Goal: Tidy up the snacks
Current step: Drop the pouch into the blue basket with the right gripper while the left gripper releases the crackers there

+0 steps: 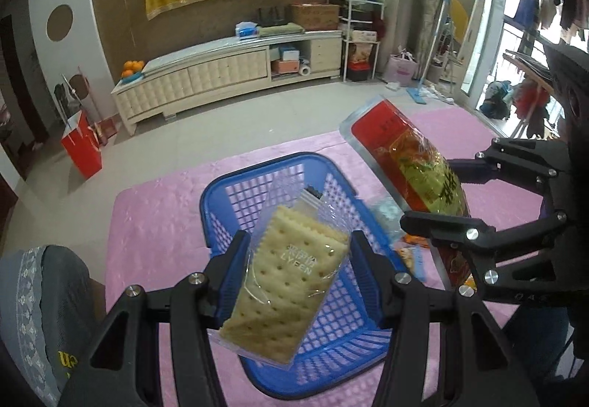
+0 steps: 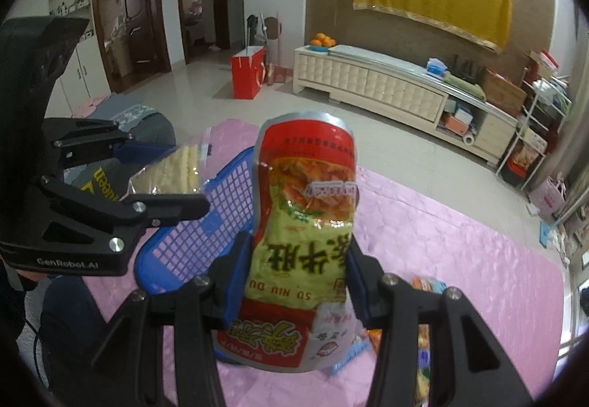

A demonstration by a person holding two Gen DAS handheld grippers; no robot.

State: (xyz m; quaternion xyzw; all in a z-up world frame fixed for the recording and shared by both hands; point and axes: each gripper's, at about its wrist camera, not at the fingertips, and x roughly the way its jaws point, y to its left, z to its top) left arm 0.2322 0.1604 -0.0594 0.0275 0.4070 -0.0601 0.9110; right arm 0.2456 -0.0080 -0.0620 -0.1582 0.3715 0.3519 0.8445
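- a clear-wrapped cracker pack (image 1: 291, 282) is clamped between the jaws of the left gripper (image 1: 298, 271), held above the blue basket (image 1: 221, 193).
- a red and green snack bag (image 2: 305, 241) is clenched in the right gripper (image 2: 294, 274), just beside the basket's rim, over the pink cloth (image 2: 460, 252).
- the step in hand is judged to be carrying both snacks to the basket.
- next, each pack would need to be lowered inside the rim before the jaws are released.
- more loose snacks (image 2: 427, 285) are seen on the cloth.
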